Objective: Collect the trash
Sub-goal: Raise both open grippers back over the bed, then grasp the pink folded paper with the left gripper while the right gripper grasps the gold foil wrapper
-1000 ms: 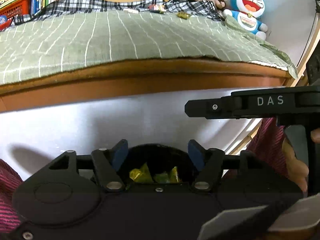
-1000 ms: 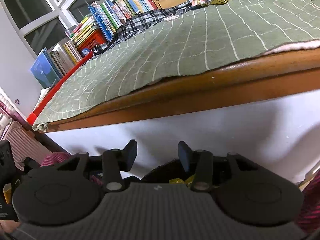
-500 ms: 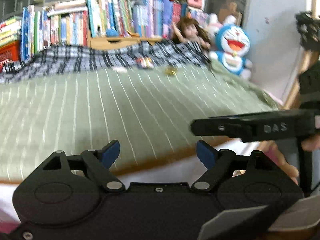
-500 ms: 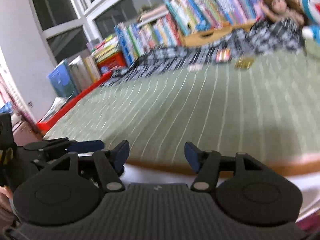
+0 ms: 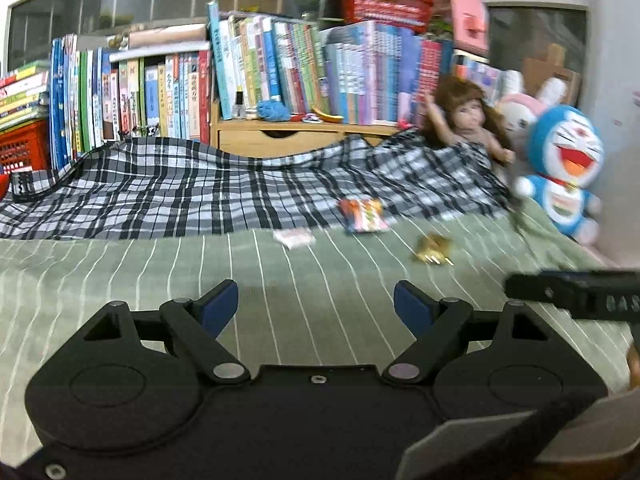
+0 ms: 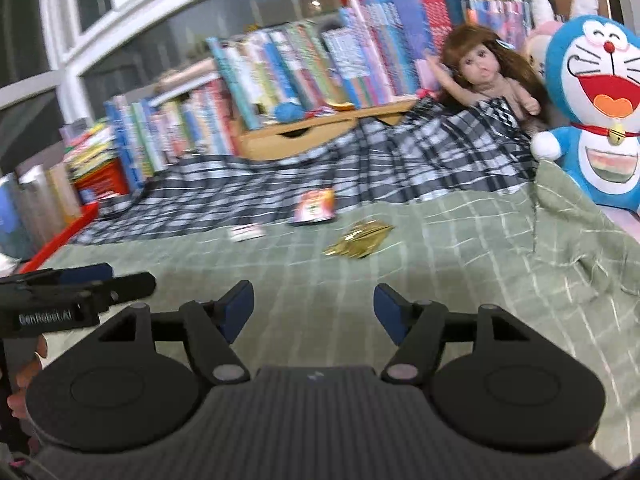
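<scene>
Three pieces of trash lie far ahead on the green striped bedspread [image 5: 120, 276]: a crumpled gold wrapper [image 5: 433, 250] [image 6: 359, 238], a colourful snack packet [image 5: 363, 214] [image 6: 315, 207] at the edge of the checked blanket, and a small white-pink wrapper [image 5: 294, 237] [image 6: 245, 232]. My left gripper [image 5: 316, 309] hovers open over the bedspread, nothing between its blue pads. My right gripper [image 6: 314, 309] is open too, empty, with the gold wrapper straight ahead. Each gripper's finger shows at the side of the other's view.
A black-and-white checked blanket [image 5: 200, 192] covers the bed's far part. A doll [image 6: 486, 76], a blue cat plush [image 6: 600, 112] and a pink rabbit plush [image 5: 520, 112] sit at the right. Books [image 5: 260, 68] and a wooden drawer box [image 5: 280, 140] line the back.
Both grippers rose from a dark bin with yellow wrappers below the bed edge up to bed level and now face the trash. Both stay open.
</scene>
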Motion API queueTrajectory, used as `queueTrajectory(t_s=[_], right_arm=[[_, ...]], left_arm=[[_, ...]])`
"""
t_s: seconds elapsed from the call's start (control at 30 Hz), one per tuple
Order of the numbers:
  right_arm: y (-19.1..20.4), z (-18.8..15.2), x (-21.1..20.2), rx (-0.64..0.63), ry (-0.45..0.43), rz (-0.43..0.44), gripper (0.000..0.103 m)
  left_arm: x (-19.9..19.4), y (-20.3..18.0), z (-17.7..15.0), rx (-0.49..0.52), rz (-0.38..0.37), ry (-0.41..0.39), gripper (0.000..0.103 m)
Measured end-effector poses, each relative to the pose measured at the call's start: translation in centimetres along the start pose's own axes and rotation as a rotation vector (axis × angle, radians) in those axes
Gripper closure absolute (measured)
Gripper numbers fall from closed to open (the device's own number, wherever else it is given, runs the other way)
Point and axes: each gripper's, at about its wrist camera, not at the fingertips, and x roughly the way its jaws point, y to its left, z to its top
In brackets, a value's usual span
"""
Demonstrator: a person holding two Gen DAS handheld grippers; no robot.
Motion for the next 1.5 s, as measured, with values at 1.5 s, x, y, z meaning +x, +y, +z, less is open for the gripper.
queueTrajectory(t_s=[1.5], right_arm=[[-0.8,2.6,11.6,-0.047,0.088,-0.091,0.057]], left_arm=[[18.6,1.2,3.3,-0.112,0.107,0.108,0.059]])
